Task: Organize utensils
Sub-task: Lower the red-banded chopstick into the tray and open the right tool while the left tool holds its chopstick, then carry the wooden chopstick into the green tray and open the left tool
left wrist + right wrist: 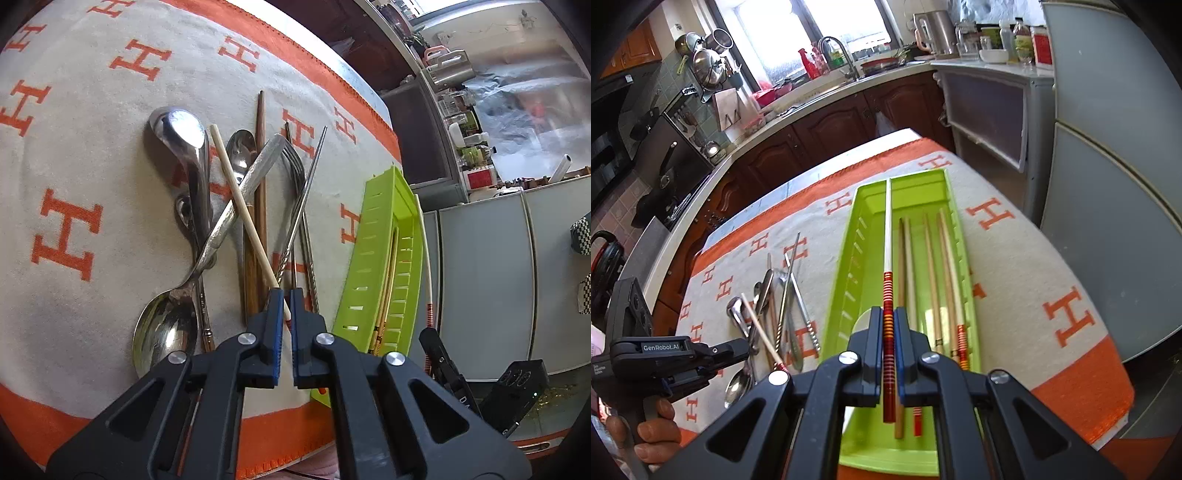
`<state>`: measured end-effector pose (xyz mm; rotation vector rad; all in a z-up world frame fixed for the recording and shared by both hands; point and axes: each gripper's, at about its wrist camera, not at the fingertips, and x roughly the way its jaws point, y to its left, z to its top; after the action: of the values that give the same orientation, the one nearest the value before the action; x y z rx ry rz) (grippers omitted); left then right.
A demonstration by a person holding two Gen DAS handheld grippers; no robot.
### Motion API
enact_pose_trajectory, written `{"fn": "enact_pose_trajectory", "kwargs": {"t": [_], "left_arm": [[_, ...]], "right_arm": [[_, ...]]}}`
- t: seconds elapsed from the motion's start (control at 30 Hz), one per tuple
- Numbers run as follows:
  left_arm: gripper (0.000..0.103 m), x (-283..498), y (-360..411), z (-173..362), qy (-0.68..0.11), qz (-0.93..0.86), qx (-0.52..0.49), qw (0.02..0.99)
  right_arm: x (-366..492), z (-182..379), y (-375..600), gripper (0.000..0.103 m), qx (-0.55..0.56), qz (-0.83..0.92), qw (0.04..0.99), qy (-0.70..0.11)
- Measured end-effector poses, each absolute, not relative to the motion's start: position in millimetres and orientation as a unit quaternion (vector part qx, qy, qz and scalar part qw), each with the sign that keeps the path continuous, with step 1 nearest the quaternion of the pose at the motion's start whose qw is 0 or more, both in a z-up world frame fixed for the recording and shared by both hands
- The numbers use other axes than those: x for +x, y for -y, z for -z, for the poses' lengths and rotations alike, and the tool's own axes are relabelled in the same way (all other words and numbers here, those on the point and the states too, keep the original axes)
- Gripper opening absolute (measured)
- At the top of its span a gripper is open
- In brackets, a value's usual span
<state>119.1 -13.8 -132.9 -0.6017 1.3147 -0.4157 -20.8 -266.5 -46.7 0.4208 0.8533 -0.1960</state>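
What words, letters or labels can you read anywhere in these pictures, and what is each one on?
"GenRobot.AI": on the left gripper body.
"H", repeated in orange: on the table cloth.
Small print beside the brand plate: too small to read.
Labels on the counter jars: too blurred to read.

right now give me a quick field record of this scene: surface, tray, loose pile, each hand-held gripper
surface: orange-and-cream towel
tray: green utensil tray, several chopsticks inside
loose pile: spoons, fork, metal chopsticks, wooden chopsticks on the towel
left hand-held gripper: shut on pale chopstick
right hand-held gripper: shut on red-banded white chopstick, above the tray
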Motion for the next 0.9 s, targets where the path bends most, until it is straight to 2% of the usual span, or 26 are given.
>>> {"fn": "enact_pose_trajectory", "kwargs": {"t": [0.03, 0.1, 0.17, 0.53, 0.6, 0.77, 0.9], "left_arm": [[0.009, 121, 16, 133, -0.599, 0.185, -0.268, 0.731], [0.027, 123, 19, 133, -0.603, 0.176, -0.264, 0.732], [0.032, 126, 20, 133, -0.605, 0.167, -0.264, 0.732], [0.032, 138, 37, 135, -0.629, 0.111, -0.231, 0.734], [0.026, 139, 42, 134, -0.633, 0.097, -0.217, 0.737], [0.022, 140, 53, 138, -0.646, 0.081, -0.196, 0.734], [0.01, 141, 61, 141, -0.649, 0.078, -0.186, 0.734]], "right_arm": [[-20, 47, 268, 0.005, 0.201, 0.095, 0.883, -0.412], [-18, 51, 274, 0.005, 0.211, 0.096, 0.878, -0.419], [-13, 56, 276, 0.006, 0.216, 0.091, 0.87, -0.433], [-1, 68, 280, 0.006, 0.234, 0.063, 0.856, -0.456], [0, 68, 279, 0.006, 0.233, 0.059, 0.857, -0.456], [1, 71, 281, 0.006, 0.237, 0.05, 0.855, -0.459], [1, 72, 282, 0.006, 0.24, 0.048, 0.853, -0.461]]}}
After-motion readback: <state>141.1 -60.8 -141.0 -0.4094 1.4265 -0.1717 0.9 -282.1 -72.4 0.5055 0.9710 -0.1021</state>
